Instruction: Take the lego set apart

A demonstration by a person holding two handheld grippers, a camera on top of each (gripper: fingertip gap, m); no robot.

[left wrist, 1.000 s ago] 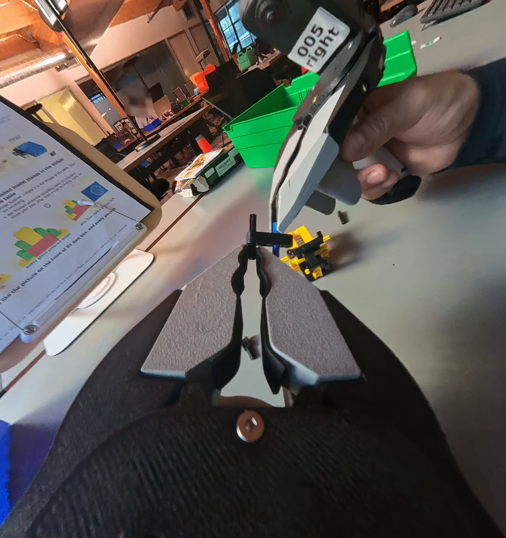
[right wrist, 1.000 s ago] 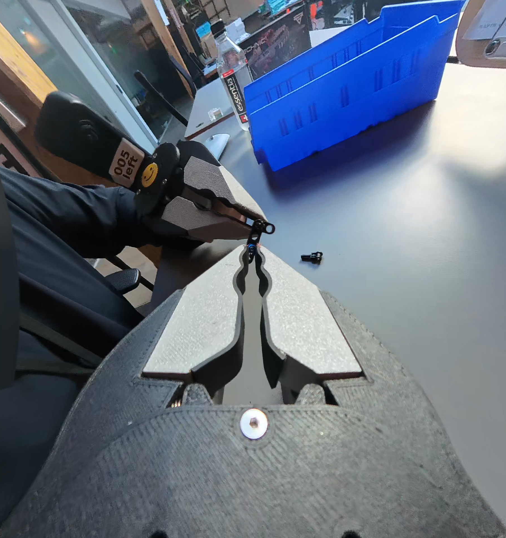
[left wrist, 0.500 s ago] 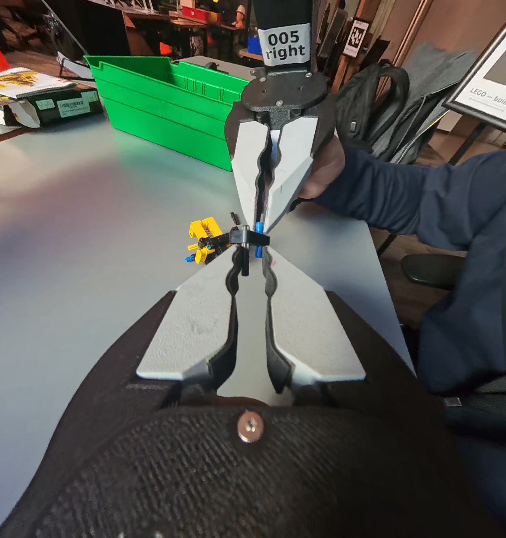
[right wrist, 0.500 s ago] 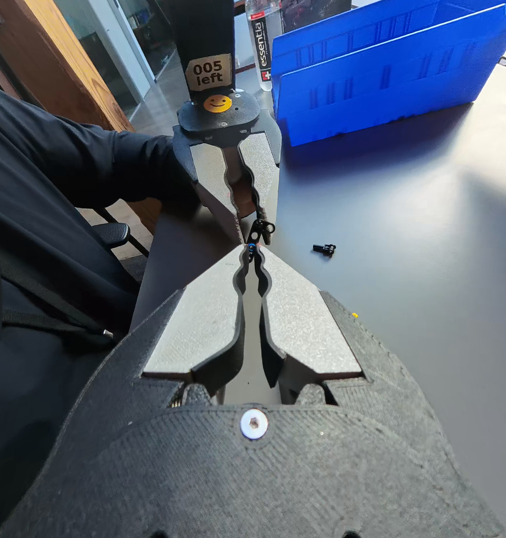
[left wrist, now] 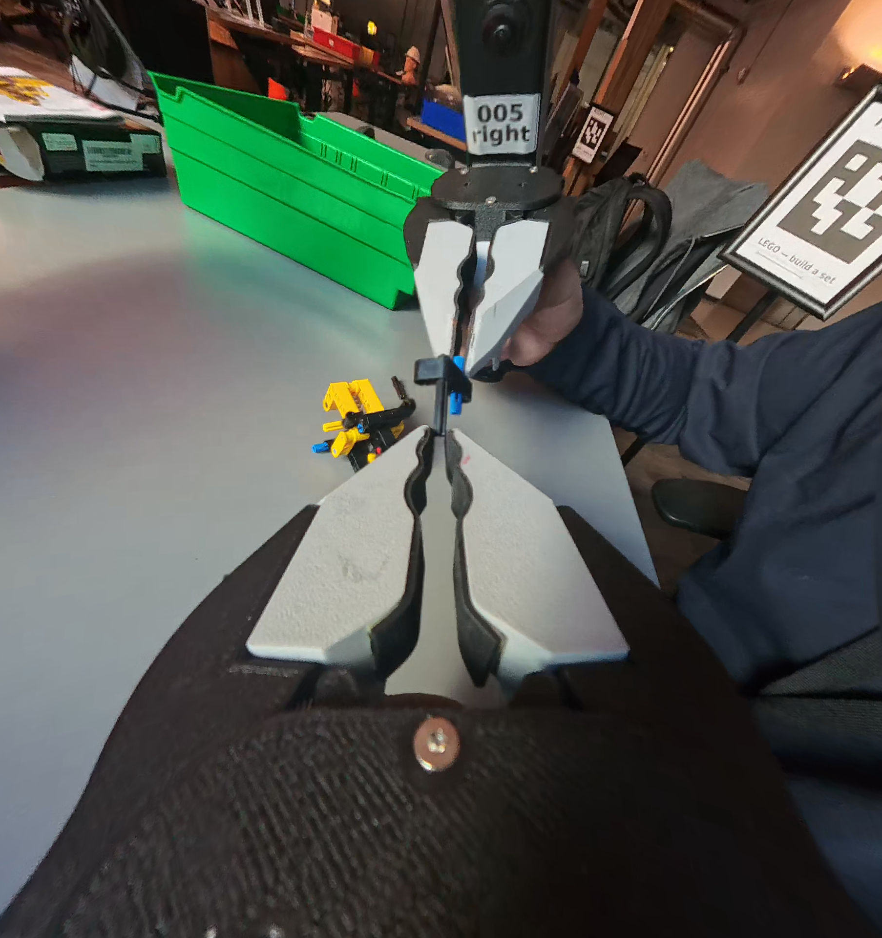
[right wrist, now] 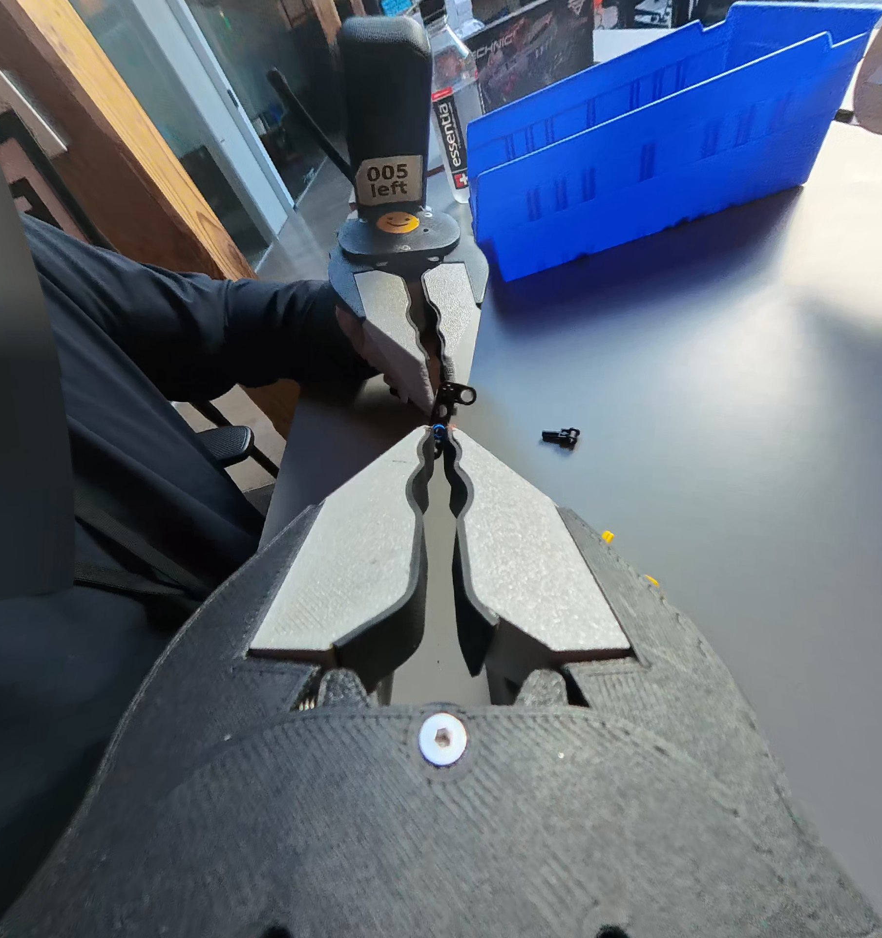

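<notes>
The two grippers meet tip to tip above the tabletop (left wrist: 124, 355). The left gripper (left wrist: 439, 432) is clamped on a small black lego piece (left wrist: 436, 386), and the right gripper (left wrist: 460, 358), coming down from the top of the frame, is pinched on the blue pin (left wrist: 456, 391) stuck through that piece. Just left of them, at mid-frame, the yellow lego set (left wrist: 360, 424) rests on the tabletop. A green bin (left wrist: 287, 203) stands in the upper left. In the right wrist view, a loose black part (right wrist: 561, 437) lies right of centre, a blue bin (right wrist: 657, 152) behind it.
</notes>
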